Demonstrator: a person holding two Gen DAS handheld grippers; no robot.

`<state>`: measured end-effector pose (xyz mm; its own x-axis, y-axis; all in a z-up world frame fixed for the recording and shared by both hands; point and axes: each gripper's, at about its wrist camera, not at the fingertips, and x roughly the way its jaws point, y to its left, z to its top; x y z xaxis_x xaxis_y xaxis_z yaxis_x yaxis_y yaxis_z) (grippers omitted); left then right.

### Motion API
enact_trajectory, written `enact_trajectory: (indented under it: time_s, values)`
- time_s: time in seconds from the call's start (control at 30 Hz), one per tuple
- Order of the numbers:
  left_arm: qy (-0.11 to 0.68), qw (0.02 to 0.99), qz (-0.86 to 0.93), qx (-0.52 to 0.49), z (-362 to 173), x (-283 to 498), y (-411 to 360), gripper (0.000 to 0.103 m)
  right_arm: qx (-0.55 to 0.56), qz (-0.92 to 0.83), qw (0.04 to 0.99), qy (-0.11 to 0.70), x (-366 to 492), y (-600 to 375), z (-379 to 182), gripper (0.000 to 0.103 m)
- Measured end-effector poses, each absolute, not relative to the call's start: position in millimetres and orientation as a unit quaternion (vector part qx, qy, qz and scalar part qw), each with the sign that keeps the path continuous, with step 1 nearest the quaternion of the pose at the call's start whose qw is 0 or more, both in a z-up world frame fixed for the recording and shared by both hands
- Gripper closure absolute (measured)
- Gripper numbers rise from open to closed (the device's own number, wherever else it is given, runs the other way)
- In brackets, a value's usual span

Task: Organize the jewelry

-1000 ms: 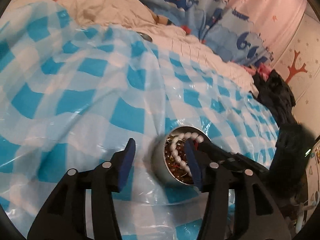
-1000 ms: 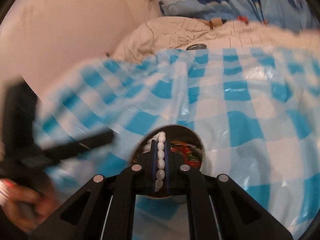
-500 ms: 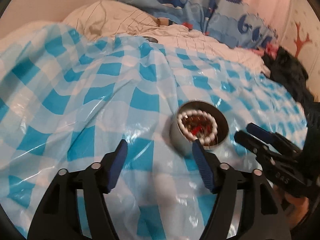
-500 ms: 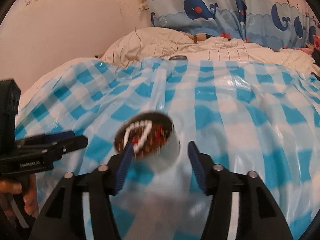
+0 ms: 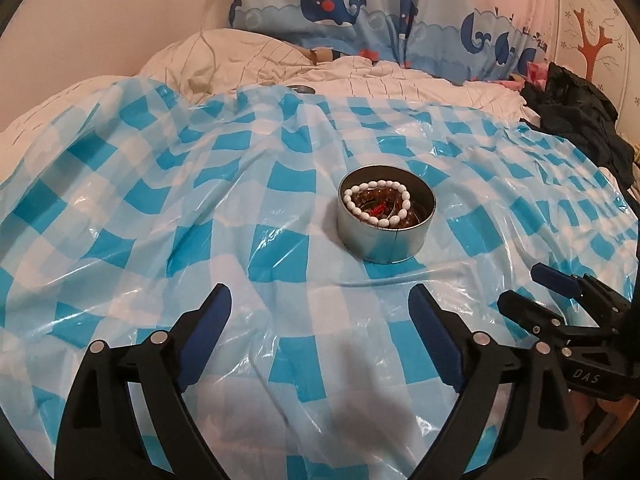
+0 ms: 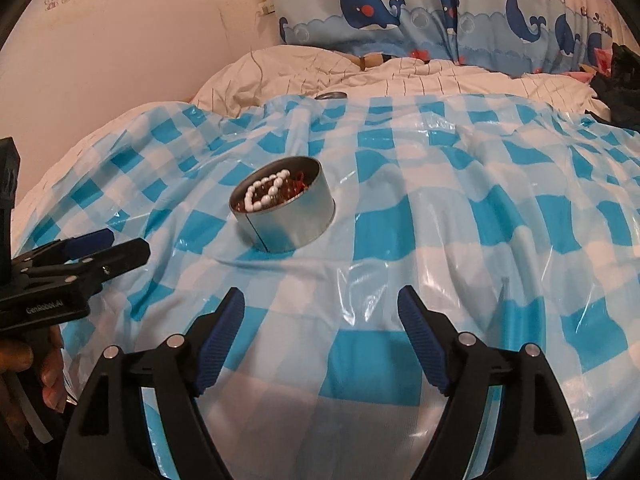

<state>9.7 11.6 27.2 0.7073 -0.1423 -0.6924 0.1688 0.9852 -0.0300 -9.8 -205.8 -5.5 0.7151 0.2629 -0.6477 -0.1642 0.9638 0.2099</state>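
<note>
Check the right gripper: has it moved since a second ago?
Yes. The right gripper has backed away from the round tin, where it pinched the white bead bracelet; its jaws have just been opening, with nothing between them.

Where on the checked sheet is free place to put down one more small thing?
The checked sheet is bare left of the tin, and between the tin and both open grippers, left and right. It is crowded only inside the tin, full of beads, and by the dark clothes.
</note>
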Motion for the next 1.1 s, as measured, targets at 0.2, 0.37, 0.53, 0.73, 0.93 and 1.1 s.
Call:
enact_trajectory:
  time_s: [0.2,0.37,0.53,0.73,0.93,1.1]
  values:
    - [0.372,0.925,-0.071,0.025,23,9,18,0.016,0.069,0.111,0.921,0.367,-8,-205,-13,0.027]
    - [0.373,0.925,-0.067,0.032,21,8,20,0.016,0.067,0.113,0.919,0.371,-7,-203,-17,0.027]
    - [0.37,0.926,-0.071,0.039,20,8,15,0.016,0.065,0.112,0.918,0.374,-6,-202,-19,0.027]
    - [0.378,0.921,-0.091,0.034,19,11,8,0.007,0.049,0.114,0.919,0.374,-7,-196,-21,0.027]
    - [0.388,0.92,-0.045,0.019,15,20,9,0.007,0.051,0.113,0.916,0.381,-4,-196,-24,0.027]
    - [0.365,0.93,-0.05,0.016,13,13,10,0.007,0.05,0.112,0.916,0.381,-4,-195,-24,0.027]
